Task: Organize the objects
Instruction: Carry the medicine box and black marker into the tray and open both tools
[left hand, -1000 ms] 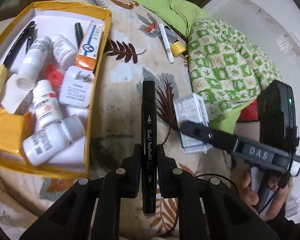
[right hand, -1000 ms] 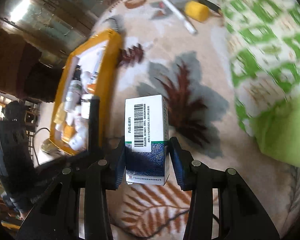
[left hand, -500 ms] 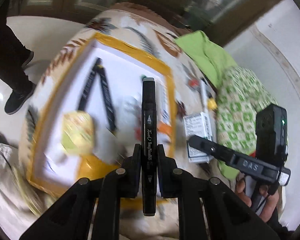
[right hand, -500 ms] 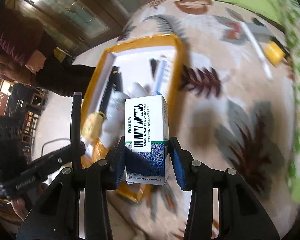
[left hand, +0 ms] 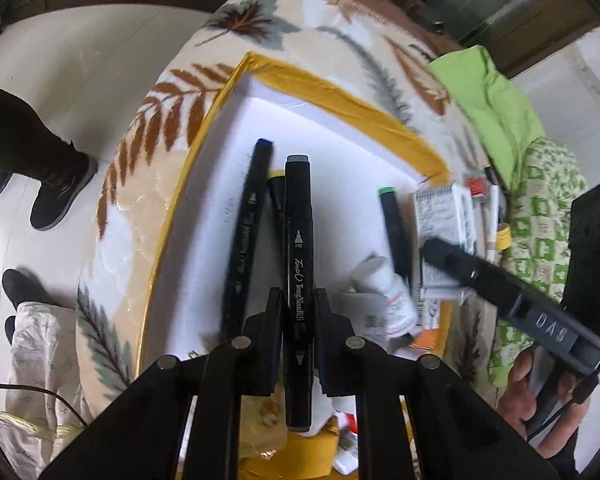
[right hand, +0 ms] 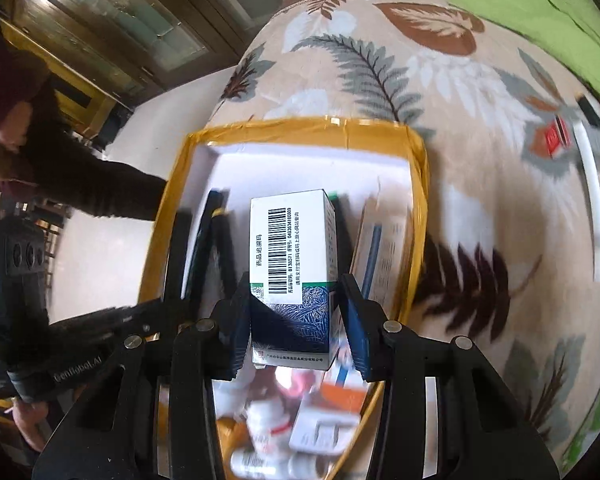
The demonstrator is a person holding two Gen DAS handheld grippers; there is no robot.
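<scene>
My left gripper [left hand: 298, 312] is shut on a black marker [left hand: 298, 260], which points forward over the white inside of a yellow-rimmed box [left hand: 340, 100]. Another black marker [left hand: 246, 232] lies in the box just left of it. My right gripper [right hand: 296, 312] is shut on a white and blue medicine carton [right hand: 292, 272] with a barcode, held above the same yellow box [right hand: 300, 128]. In the left wrist view the right gripper [left hand: 436, 246] shows at the right with the carton [left hand: 446, 216]. In the right wrist view the left gripper's body [right hand: 84, 328] sits at the left.
White bottles [left hand: 386, 292], a green-capped marker [left hand: 394, 224] and small packs fill the near end of the box. On the leaf-patterned blanket [right hand: 480, 220] lie a red pack [right hand: 554, 138] and a white stick [right hand: 592, 196]. Green cloth [left hand: 496, 96] lies beyond. A person's legs [left hand: 24, 140] stand by the edge.
Both grippers have swept sideways from the blanket to above the yellow box, each keeping its object. The box's inside now lies under the fingers in both views.
</scene>
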